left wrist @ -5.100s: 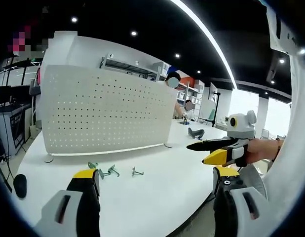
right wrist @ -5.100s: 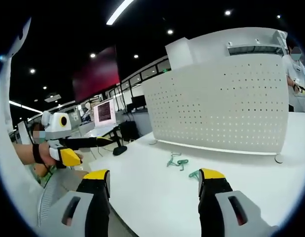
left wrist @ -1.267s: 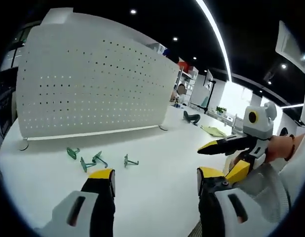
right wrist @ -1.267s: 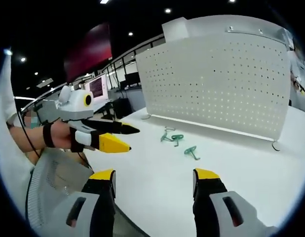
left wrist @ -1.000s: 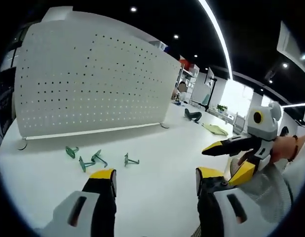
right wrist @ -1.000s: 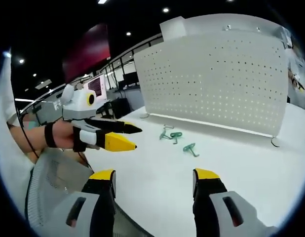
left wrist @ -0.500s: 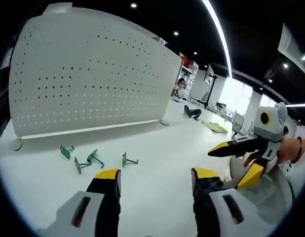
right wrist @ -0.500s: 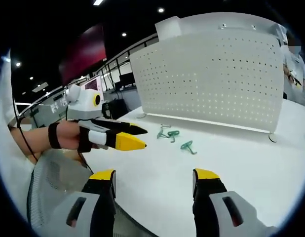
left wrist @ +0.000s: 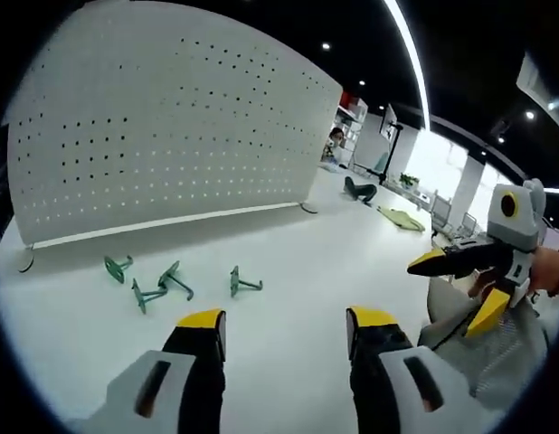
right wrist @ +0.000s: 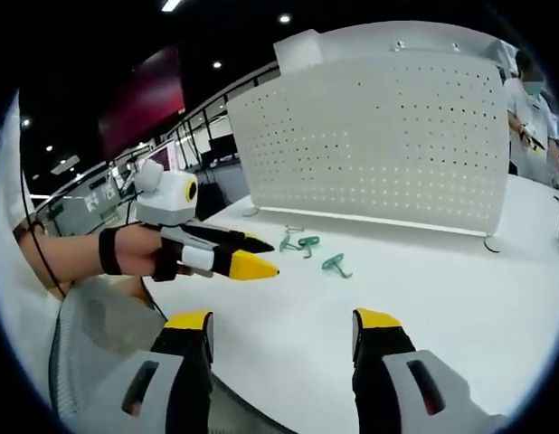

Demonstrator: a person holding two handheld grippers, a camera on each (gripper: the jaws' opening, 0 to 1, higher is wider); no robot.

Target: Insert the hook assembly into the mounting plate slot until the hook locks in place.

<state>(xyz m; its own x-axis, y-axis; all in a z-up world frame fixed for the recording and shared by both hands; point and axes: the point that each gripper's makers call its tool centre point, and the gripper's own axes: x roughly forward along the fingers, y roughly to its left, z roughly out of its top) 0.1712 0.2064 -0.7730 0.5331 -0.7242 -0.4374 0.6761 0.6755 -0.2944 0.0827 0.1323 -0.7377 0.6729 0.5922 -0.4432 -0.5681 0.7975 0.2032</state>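
Note:
A white perforated mounting plate (left wrist: 171, 127) stands upright on the white table (left wrist: 307, 253). Several small green hooks lie loose in front of it, among them one (left wrist: 241, 283) nearest my left gripper and a pair (left wrist: 162, 285) further left. My left gripper (left wrist: 286, 321) hovers open over the table short of them, nothing between its fingers. In the right gripper view the plate (right wrist: 379, 136) rises behind the hooks (right wrist: 334, 264), and my right gripper (right wrist: 283, 318) is open and holds nothing. The left gripper (right wrist: 261, 256) reaches in from the left, held by a hand, a short way from the hooks.
The table's front edge runs just under both grippers, with a grey mesh chair back (right wrist: 99, 344) below it. A black object (left wrist: 356, 192) and a pale green item (left wrist: 402, 220) lie at the far end. A person (right wrist: 525, 99) stands beside the plate. Monitors (right wrist: 207, 149) sit behind.
Both views have closed in on the plate and hooks. In the right gripper view the left gripper has reached further right towards the hooks. Both grippers stay open; the hooks have not moved.

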